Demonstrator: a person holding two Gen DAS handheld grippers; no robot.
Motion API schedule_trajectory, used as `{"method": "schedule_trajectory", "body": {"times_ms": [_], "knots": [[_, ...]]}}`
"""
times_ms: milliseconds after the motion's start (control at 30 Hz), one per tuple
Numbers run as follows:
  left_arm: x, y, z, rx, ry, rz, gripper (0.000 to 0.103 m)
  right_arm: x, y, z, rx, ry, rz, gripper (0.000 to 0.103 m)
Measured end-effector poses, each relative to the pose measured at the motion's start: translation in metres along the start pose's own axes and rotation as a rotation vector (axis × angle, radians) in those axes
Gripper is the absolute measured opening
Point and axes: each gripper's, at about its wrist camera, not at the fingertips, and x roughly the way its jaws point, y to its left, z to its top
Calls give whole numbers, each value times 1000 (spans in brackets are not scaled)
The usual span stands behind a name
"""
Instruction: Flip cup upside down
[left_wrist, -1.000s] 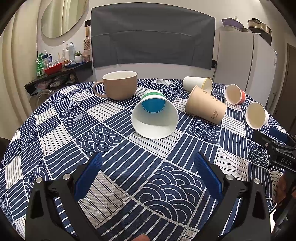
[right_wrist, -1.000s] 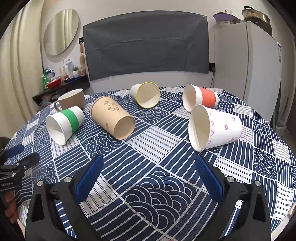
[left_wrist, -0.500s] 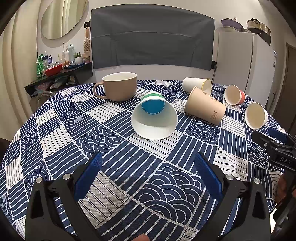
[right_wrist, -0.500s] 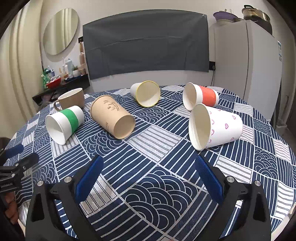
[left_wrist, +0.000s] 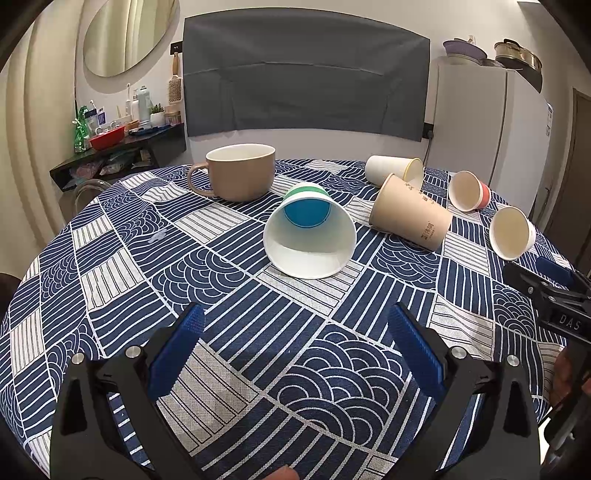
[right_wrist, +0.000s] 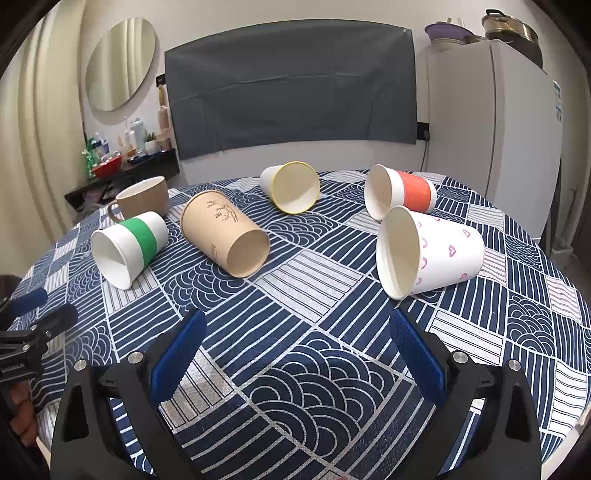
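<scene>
Several paper cups lie on their sides on a round table with a blue patterned cloth. A white cup with a green band lies with its mouth toward my left gripper, which is open and empty a little short of it. The same cup shows in the right wrist view. A white cup with pink hearts lies just beyond my right gripper, which is open and empty. A brown paper cup, a yellow-rimmed cup and an orange-banded cup also lie tipped over.
A tan ceramic mug stands upright at the back left of the table. A white fridge stands behind on the right, a cluttered shelf on the left. The right gripper shows at the left view's right edge.
Both grippers have crept slightly forward; the cups look a little nearer. No cup has moved.
</scene>
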Motion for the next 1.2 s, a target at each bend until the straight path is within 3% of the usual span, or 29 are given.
{"method": "schedule_trajectory", "body": {"times_ms": [733,900,1033,1200], "knots": [[0,1,0,-8,-5,-13,97,-2,2,0,-9,-5,-19,95],[0,1,0,-8,-5,-15,97,4,11,3,-61,36,-32,95],[0,1,0,-6,-6,-16,97,10,26,9,-143,89,18,95],[-1,2,-1,-14,-9,-25,97,14,44,30,-223,129,-2,95]]}}
